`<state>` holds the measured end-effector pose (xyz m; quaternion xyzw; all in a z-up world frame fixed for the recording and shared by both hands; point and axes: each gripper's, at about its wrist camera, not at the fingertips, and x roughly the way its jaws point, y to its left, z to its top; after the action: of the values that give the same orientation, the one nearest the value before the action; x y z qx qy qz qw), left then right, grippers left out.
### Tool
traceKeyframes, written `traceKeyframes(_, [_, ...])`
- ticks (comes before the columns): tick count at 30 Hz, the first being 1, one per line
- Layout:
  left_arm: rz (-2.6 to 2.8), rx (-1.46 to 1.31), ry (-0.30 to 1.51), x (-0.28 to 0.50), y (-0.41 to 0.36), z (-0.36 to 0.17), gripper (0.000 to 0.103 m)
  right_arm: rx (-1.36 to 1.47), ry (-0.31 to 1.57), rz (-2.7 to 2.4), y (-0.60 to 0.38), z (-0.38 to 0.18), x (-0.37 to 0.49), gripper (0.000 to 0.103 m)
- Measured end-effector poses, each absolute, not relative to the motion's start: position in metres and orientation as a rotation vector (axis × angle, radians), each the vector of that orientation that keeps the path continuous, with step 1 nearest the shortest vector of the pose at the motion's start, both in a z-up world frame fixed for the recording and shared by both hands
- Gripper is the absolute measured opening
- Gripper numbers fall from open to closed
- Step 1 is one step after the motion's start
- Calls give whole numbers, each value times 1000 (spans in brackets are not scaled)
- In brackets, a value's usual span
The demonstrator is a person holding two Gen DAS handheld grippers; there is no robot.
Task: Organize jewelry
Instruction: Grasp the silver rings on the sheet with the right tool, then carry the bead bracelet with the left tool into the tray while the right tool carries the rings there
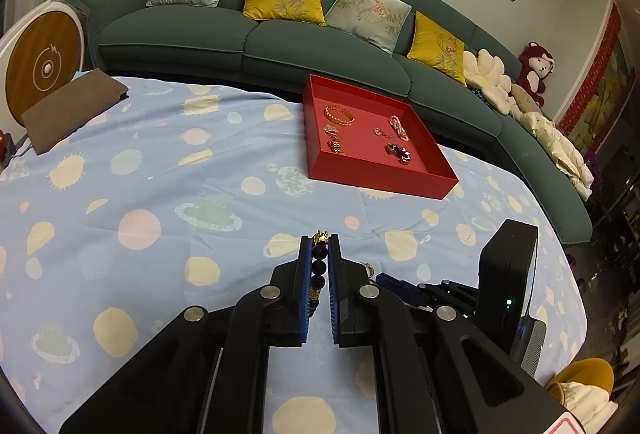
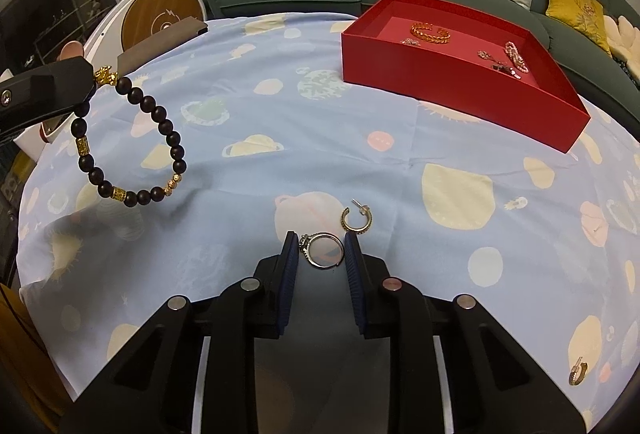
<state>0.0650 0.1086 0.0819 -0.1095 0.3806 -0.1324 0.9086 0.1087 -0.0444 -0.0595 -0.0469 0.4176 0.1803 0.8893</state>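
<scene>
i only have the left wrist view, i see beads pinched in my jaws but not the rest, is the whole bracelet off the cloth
Observer: Yes. The bead bracelet hangs as a full loop from the left gripper, clear of the cloth.
Operator: what is the right one doing
Observer: The right gripper has a silver ring between its pads, lying on the cloth.
Operator: anything else loose
Observer: A gold hoop earring lies just beyond the ring, and another sits at the cloth's near right.

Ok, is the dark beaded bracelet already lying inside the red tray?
No, the beaded bracelet hangs clamped in the left gripper above the blue cloth, well apart from the red tray.
</scene>
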Motion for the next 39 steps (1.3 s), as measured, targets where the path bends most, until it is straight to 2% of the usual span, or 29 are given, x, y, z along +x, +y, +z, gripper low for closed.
traceKeyframes(15, [-320,-204,751,84,61,113,6,33,750,365,-83,2,104,23])
traceKeyframes(26, [-373,-145,701,139,14,154,6,10,638,264,-148,67,142,23])
traceKeyframes(39, [-331,-113,748,254,-26,121,6,139,681,200,-196,52,235,23])
